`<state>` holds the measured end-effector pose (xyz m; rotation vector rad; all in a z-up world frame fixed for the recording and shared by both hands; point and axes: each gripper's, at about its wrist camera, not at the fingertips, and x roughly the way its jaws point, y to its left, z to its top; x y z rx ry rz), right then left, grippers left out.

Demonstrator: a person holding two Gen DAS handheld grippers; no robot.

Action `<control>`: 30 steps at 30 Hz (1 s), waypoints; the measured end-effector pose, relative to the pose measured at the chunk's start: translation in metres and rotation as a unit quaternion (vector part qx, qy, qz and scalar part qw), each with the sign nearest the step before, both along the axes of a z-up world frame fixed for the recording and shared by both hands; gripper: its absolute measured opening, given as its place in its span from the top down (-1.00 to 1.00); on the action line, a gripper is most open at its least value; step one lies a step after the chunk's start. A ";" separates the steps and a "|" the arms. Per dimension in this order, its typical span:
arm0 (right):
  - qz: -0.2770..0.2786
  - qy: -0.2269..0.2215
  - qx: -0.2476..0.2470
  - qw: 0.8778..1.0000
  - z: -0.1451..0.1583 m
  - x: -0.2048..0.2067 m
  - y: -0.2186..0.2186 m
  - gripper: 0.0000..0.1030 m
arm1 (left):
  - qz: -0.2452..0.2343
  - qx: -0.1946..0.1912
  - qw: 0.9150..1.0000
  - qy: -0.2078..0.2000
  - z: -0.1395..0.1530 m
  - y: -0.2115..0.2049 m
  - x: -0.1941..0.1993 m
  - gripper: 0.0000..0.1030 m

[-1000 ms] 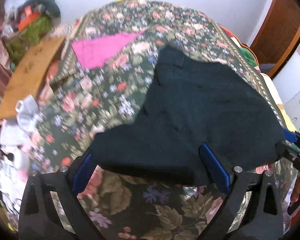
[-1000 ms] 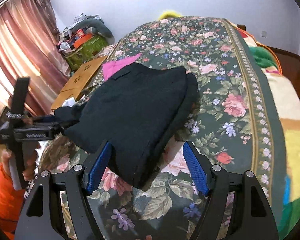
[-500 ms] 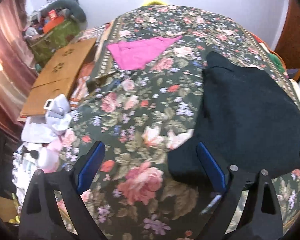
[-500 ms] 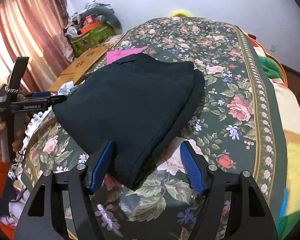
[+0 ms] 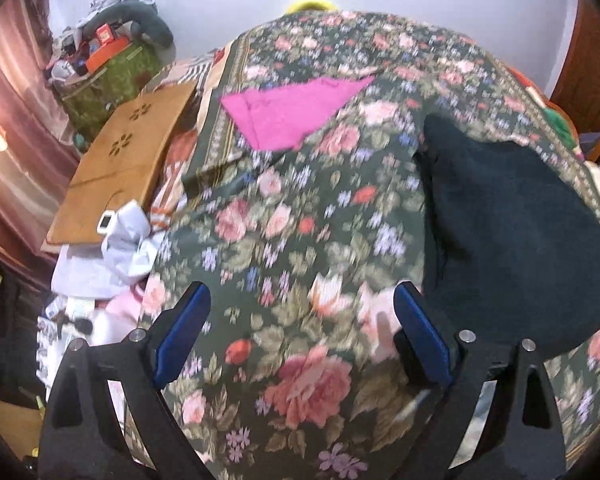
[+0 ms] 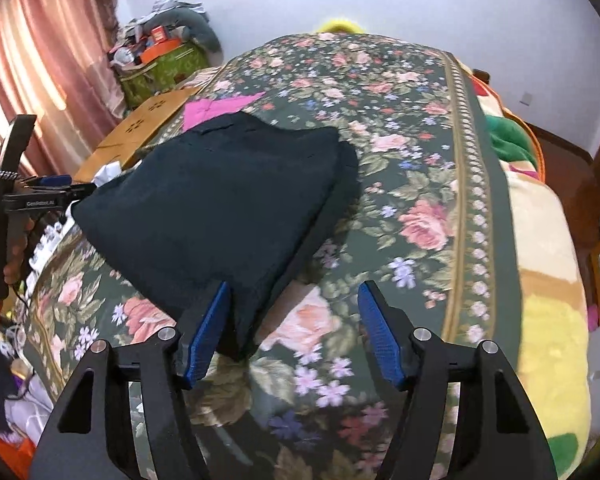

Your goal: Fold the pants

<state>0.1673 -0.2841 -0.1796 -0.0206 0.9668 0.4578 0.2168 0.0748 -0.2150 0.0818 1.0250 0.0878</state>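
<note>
A bed with a dark green floral bedspread (image 6: 428, 184) fills most of both views. On it lie the dark pants (image 6: 228, 208), folded into a compact stack with a second layer showing along the right edge. In the left wrist view the pants (image 5: 516, 232) sit on the right side of the bedspread (image 5: 300, 208), and a pink cloth (image 5: 292, 116) lies flat farther back, well apart from them. A wooden board (image 5: 120, 168) rests beside the bed on the left, with crumpled white items (image 5: 116, 248) near its front end. The right gripper (image 6: 294, 316) hovers at the pants' near corner, jaws spread wide and holding nothing; its left finger sits just in front of the fabric. The left gripper (image 5: 302, 320) is over bare bedspread beside the pants, jaws likewise spread and empty.
</note>
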 end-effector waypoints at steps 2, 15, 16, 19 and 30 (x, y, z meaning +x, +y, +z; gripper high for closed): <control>-0.007 -0.009 0.006 1.000 0.007 0.006 -0.003 -0.21 | -0.009 -0.004 1.000 -0.014 0.010 -0.006 0.009 -0.83; 0.001 -0.002 0.042 0.999 -0.003 0.096 0.010 0.16 | -0.114 -0.017 0.993 -0.022 0.027 -0.076 0.098 -0.83; 0.001 0.006 0.042 0.999 -0.007 0.105 0.012 0.21 | -0.121 -0.020 0.992 -0.018 0.025 -0.080 0.103 -0.83; 0.004 0.029 0.048 0.998 -0.017 0.127 0.015 0.42 | -0.138 -0.035 0.990 0.005 0.014 -0.092 0.125 -0.76; 0.037 0.069 0.001 0.997 -0.053 0.168 0.039 0.49 | -0.155 -0.056 0.983 0.076 -0.037 -0.105 0.158 -0.09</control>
